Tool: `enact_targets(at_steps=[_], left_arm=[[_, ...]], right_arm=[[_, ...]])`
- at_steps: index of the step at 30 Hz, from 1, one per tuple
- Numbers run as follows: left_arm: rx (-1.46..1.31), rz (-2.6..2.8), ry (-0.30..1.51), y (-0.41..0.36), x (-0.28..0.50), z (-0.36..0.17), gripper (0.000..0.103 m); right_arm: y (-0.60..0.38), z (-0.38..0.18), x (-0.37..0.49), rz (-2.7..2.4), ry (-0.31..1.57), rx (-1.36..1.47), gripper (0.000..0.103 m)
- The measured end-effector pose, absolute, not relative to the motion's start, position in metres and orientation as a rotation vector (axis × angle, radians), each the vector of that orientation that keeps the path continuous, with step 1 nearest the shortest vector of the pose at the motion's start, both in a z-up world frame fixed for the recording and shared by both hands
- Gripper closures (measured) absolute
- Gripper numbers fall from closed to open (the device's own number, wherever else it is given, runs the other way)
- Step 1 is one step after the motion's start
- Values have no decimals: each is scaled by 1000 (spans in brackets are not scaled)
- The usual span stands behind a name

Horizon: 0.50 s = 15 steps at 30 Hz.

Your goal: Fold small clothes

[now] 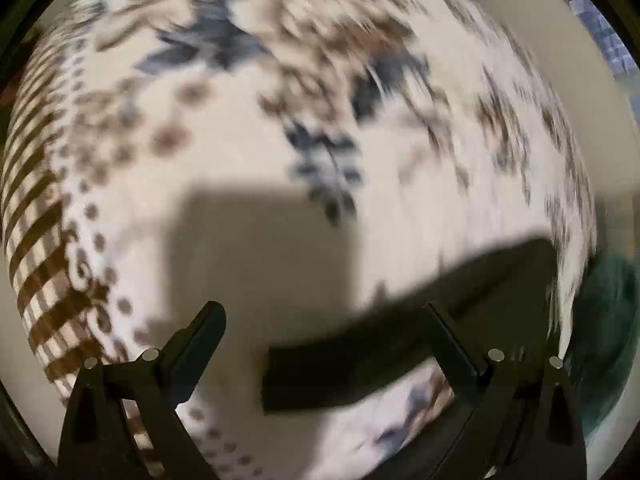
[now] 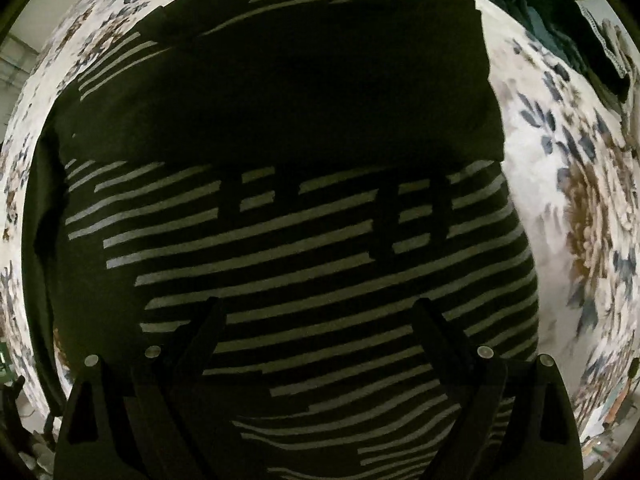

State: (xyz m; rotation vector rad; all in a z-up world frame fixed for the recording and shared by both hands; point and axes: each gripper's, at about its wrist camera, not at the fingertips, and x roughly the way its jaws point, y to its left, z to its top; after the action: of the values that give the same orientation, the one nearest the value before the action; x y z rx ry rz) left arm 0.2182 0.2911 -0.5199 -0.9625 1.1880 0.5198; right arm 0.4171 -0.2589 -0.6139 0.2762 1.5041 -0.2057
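Dark striped knit garment (image 2: 304,240) fills the right wrist view, lying flat on the cream floral bedspread (image 2: 580,208), its far part seemingly doubled over, so I'd judge one fold made and more left. Right gripper (image 2: 316,308) hovers over it, jaws spread, gripping nothing. Left gripper (image 1: 324,312) is released too, over blurred bedspread, a dark edge just ahead. Bare cover left and right; farther off, a dark green cloth heap (image 2: 532,4)
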Motion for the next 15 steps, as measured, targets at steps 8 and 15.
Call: enact_targets(at_steps=[8,15], left_arm=[[-935,471,1127,286,220,-513,94],[-1016,503,1051,357,219,-512,80]], right_arm=[[-252,-616,408,-180,1512,284,8],[-250,-608,400,-174,1506,254,8]])
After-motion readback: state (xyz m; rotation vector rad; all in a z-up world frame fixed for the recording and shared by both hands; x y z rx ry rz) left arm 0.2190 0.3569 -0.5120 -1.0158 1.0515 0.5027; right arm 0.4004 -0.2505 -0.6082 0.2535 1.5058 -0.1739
